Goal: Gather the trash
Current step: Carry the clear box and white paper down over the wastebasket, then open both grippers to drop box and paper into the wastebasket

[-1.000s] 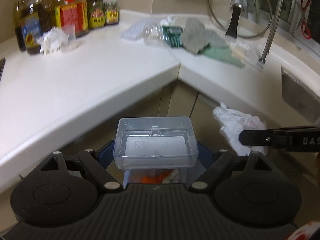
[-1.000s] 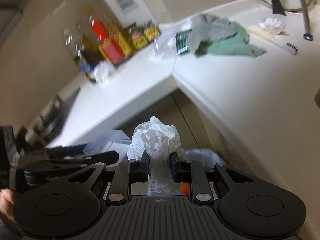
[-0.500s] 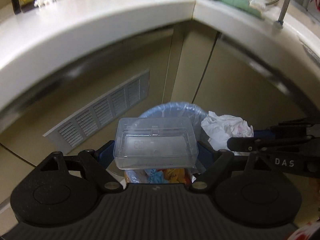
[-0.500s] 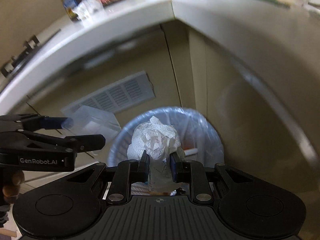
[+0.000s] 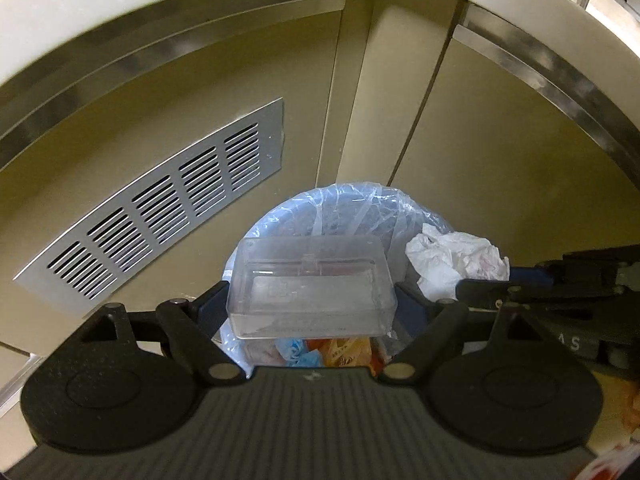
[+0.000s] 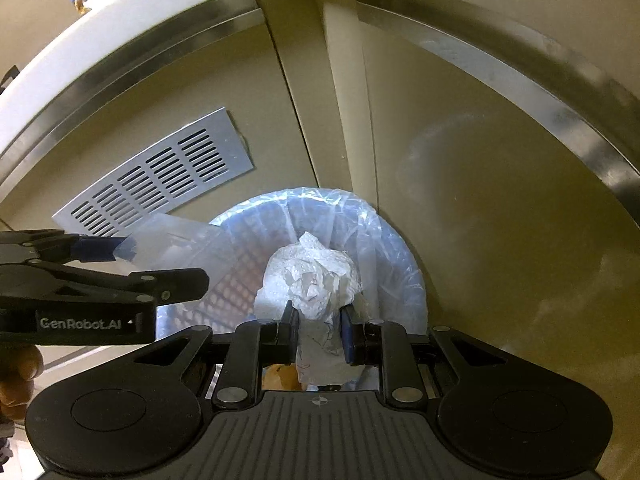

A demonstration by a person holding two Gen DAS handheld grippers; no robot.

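Here, label by label:

Left gripper: its two fingers are squeezed on a clear plastic box. The box sits sideways between them, just ahead of the gripper's black body.

Right gripper: its two blue pads are pressed on a crumpled white paper ball. The ball sticks up past the pads.

Side by side: in the left wrist view the right gripper comes in from the right edge, with the paper ball just beside the box. In the right wrist view the left gripper comes in from the left edge, with the box at its tip.

Trash bin: it is right under both grippers. It is round and has a thin blue-clear bag in it. The box and the paper ball both hang over its open top.

In the bin: some blue and orange scraps show under the box.

Vent: a silver grille on the cupboard wall, past the left gripper and off to the left of the bin.

Counter edge: a white rim, far above both grippers.

Hand: a bit of it shows at the left gripper's handle.
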